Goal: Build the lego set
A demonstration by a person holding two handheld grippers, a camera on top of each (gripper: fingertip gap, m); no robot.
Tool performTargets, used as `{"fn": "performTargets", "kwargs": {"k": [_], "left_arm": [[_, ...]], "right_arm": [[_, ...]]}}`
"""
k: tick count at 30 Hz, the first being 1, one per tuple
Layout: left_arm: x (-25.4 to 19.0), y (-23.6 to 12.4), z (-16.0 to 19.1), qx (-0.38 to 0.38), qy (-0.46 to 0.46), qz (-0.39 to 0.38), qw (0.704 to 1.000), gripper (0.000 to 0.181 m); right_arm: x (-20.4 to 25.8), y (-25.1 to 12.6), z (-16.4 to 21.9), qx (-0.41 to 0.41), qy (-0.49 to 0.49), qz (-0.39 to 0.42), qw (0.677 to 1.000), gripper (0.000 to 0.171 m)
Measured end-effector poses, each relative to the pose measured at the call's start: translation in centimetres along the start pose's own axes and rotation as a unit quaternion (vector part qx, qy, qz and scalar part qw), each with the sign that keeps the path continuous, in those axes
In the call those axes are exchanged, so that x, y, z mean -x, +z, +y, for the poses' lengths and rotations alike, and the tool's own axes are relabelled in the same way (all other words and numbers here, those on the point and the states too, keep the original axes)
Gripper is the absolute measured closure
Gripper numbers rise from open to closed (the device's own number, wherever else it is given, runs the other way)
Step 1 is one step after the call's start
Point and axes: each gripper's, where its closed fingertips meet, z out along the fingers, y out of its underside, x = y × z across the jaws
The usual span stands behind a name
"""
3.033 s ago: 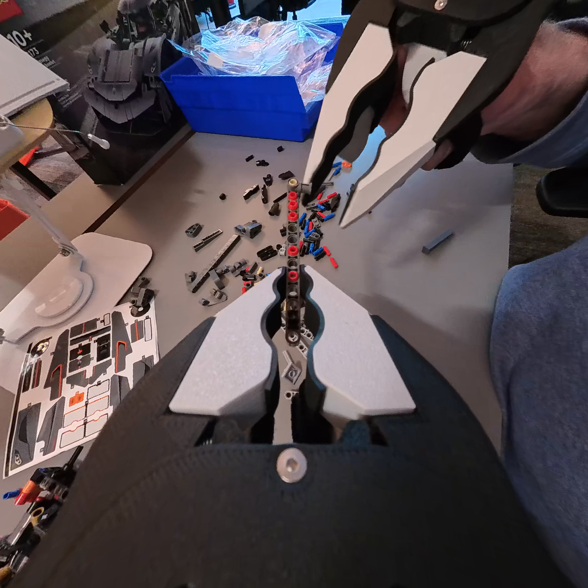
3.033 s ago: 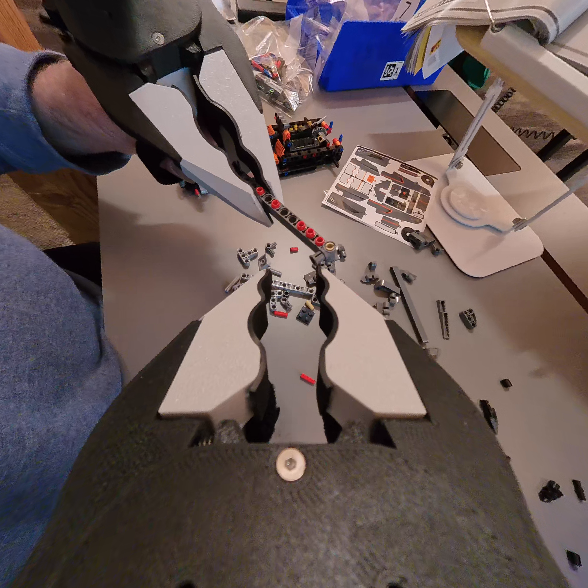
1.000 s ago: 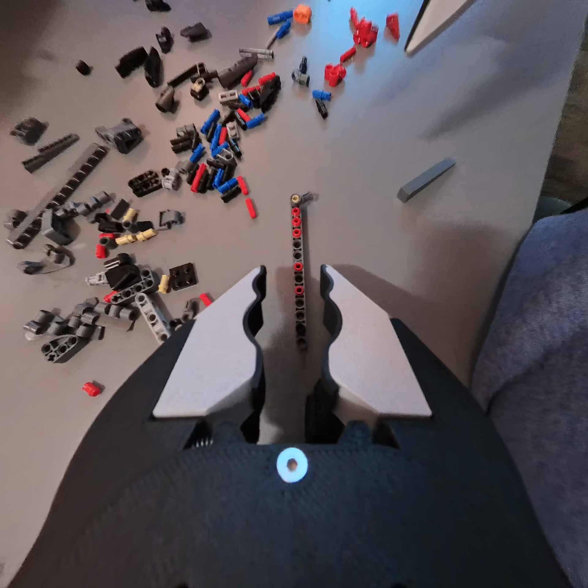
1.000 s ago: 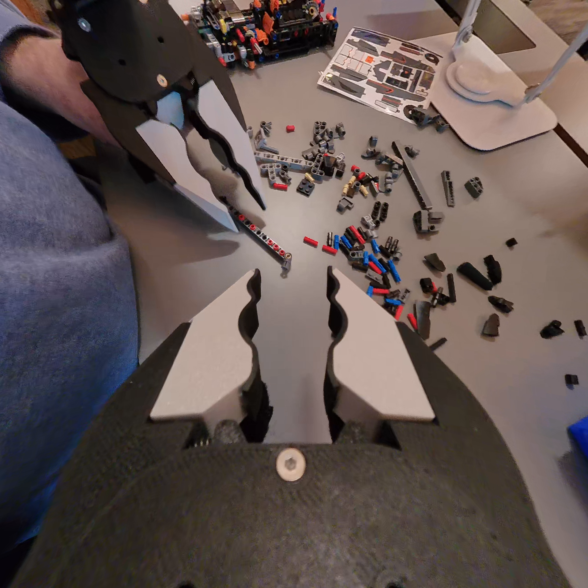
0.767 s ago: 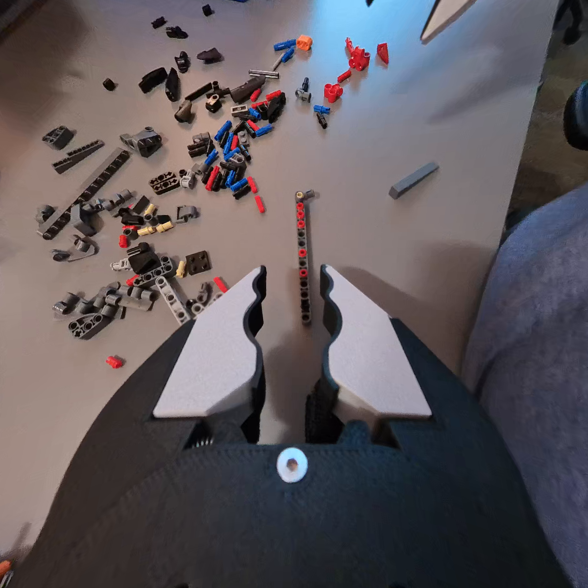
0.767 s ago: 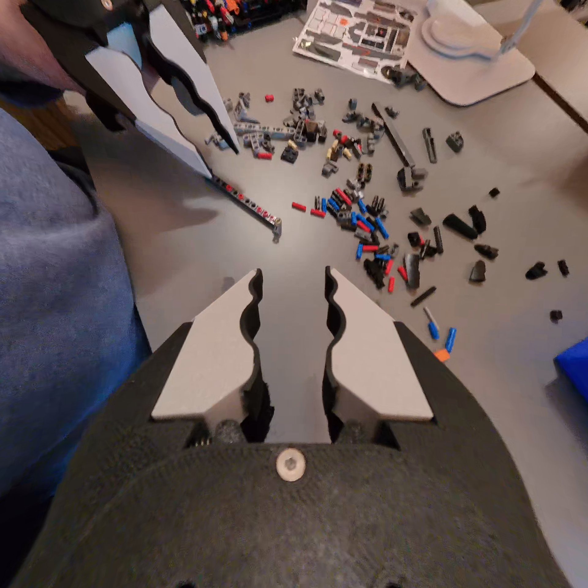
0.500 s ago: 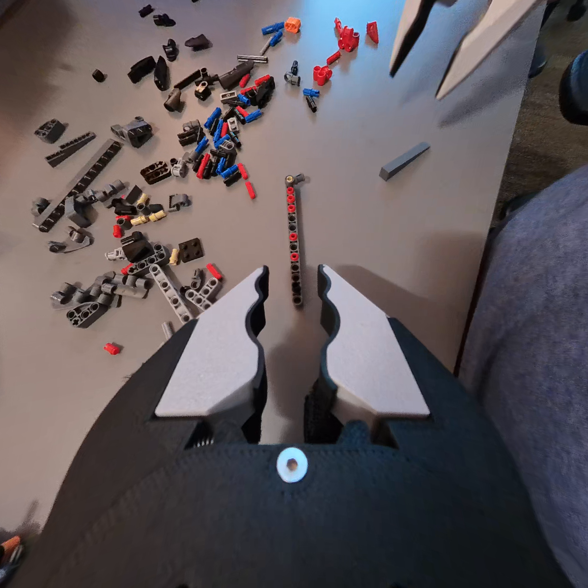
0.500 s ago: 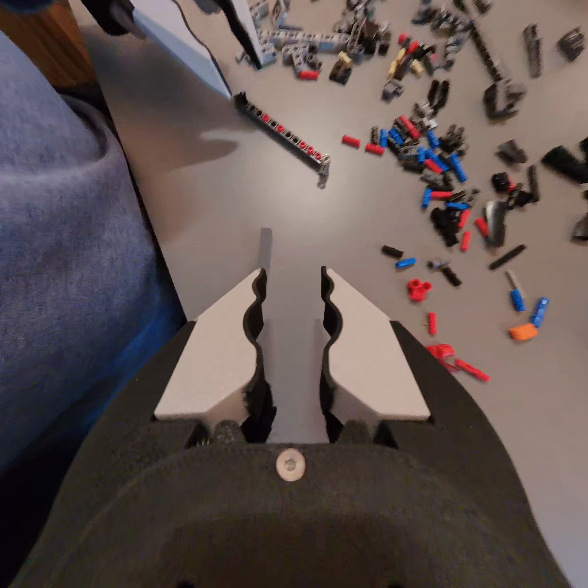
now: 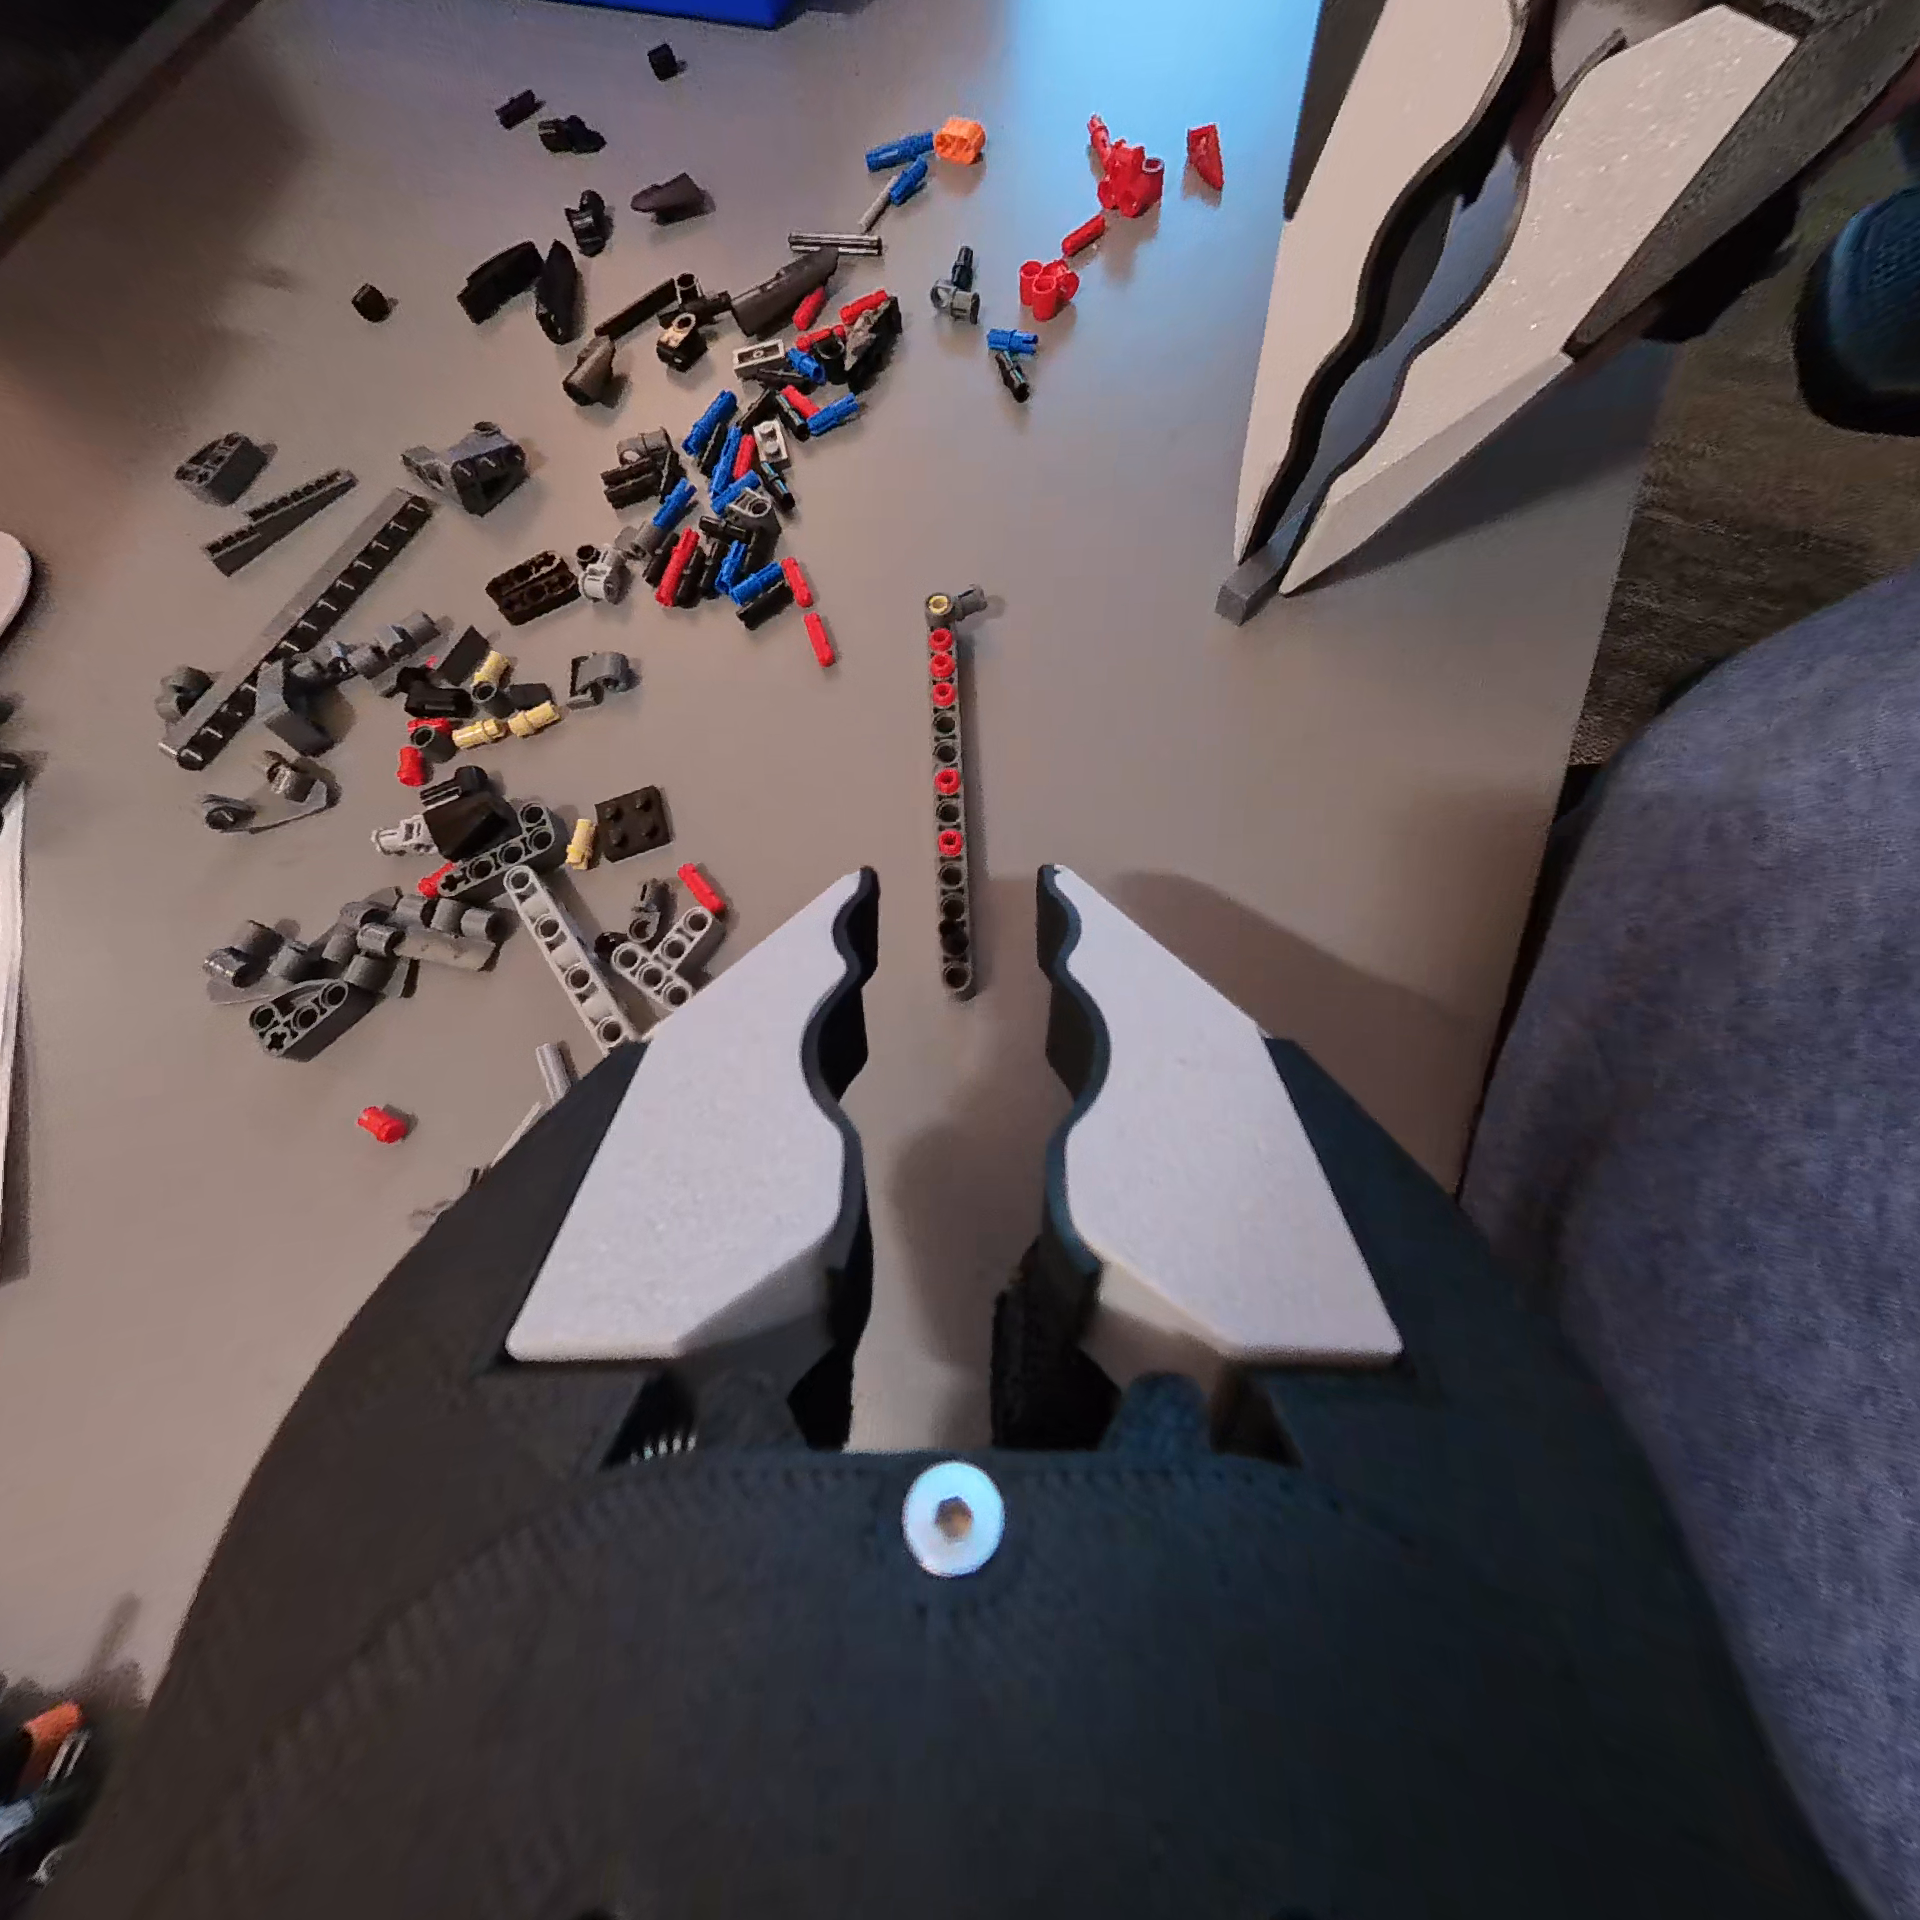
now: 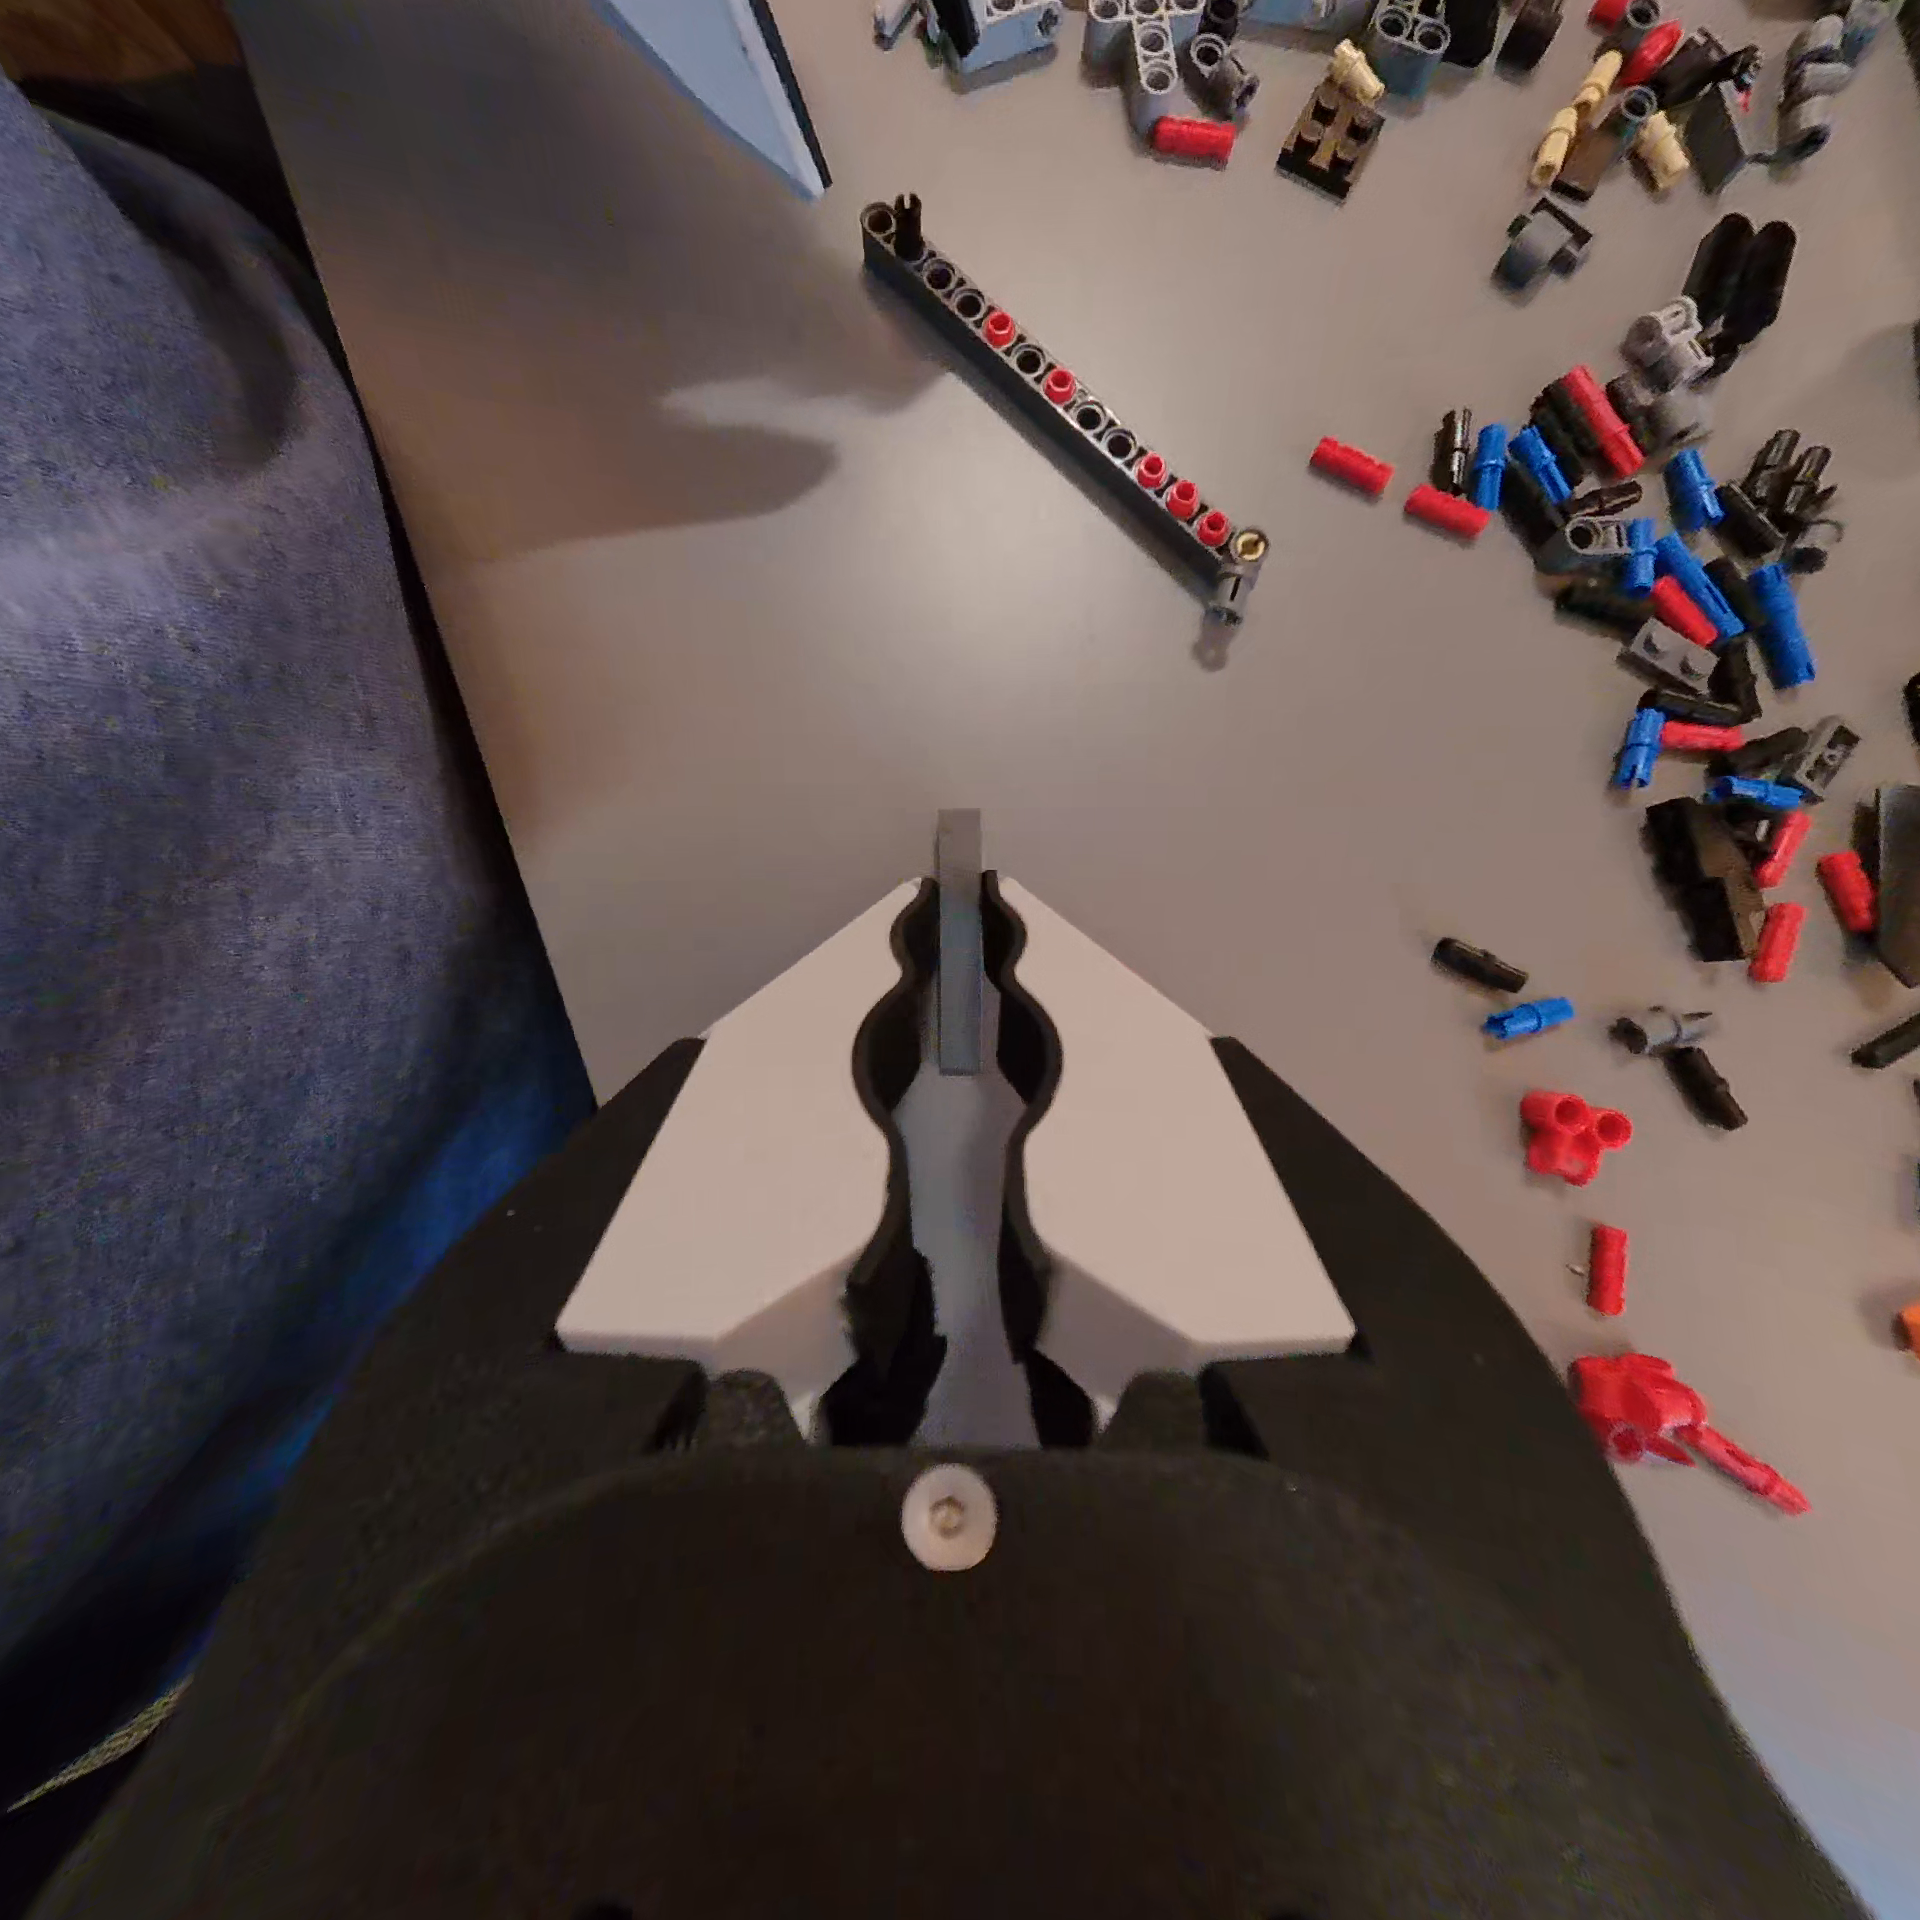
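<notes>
Right wrist view: my right gripper [image 10: 954,883] pinches a slim grey bar [image 10: 958,956] near the table [image 10: 727,675] edge; my left gripper [image 9: 956,883] gapes over the studded beam [image 9: 951,810]. A shallow pinch could let it twist free.

In the right wrist view, the right gripper [image 10: 958,883] covers much of the grey bar [image 10: 958,966]; loose pieces [image 10: 1704,582] run off the right edge, and the left gripper [image 10: 727,83] is cut off at upper left
</notes>
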Motion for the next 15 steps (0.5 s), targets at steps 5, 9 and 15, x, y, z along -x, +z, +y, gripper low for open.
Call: {"fn": "performTargets", "kwargs": {"k": [5,9,15], "left_arm": [[0.3,-0.1,-0.1,-0.006,-0.003,-0.002,1.0,0.153],[0.9,-0.5,-0.5,-0.013,0.004,-0.012,1.0,0.151],[3.3,-1.5,-1.2,-0.018,0.005,-0.047,0.999,0.151]], "right_arm": [[-0.3,0.0,-0.6,-0.012,-0.008,-0.009,1.0,0.166],[-0.6,-0.3,-1.7,-0.033,-0.013,-0.02,0.999,0.166],[-1.5,-0.8,-2.9,-0.064,-0.013,-0.03,0.997,0.166]]}}
